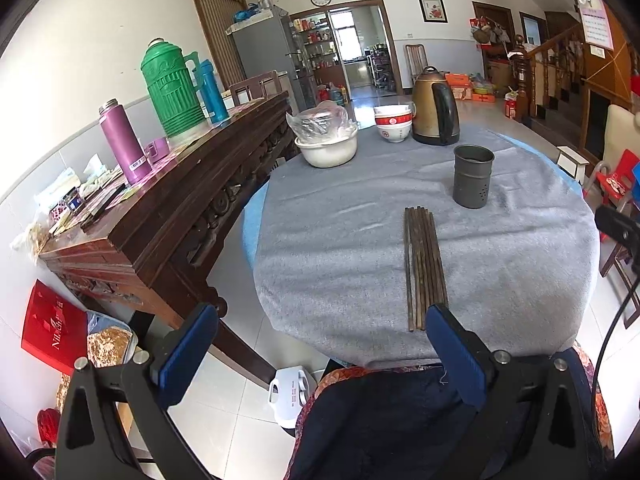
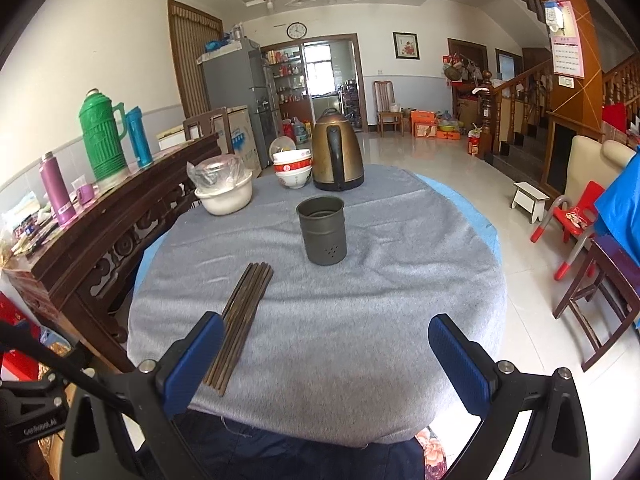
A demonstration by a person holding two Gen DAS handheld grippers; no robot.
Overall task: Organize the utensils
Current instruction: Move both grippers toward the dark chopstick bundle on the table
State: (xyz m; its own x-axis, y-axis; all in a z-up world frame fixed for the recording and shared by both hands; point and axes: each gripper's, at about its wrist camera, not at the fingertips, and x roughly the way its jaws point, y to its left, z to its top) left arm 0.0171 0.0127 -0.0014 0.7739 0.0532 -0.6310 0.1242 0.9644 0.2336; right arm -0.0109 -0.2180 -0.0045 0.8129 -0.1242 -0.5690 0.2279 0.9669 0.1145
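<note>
Several dark wooden chopsticks lie bundled side by side on the round table's grey cloth. Beyond them stands an empty grey metal utensil holder, upright. My left gripper hovers open at the table's near edge, its right finger just at the chopsticks' near ends. Over that same near edge my right gripper is open too, with its left finger beside the bundle. Neither holds anything.
A bronze kettle, stacked red-and-white bowls and a white basin with a plastic bag stand at the table's far side. A dark wooden sideboard with flasks is on the left. Chairs stand right.
</note>
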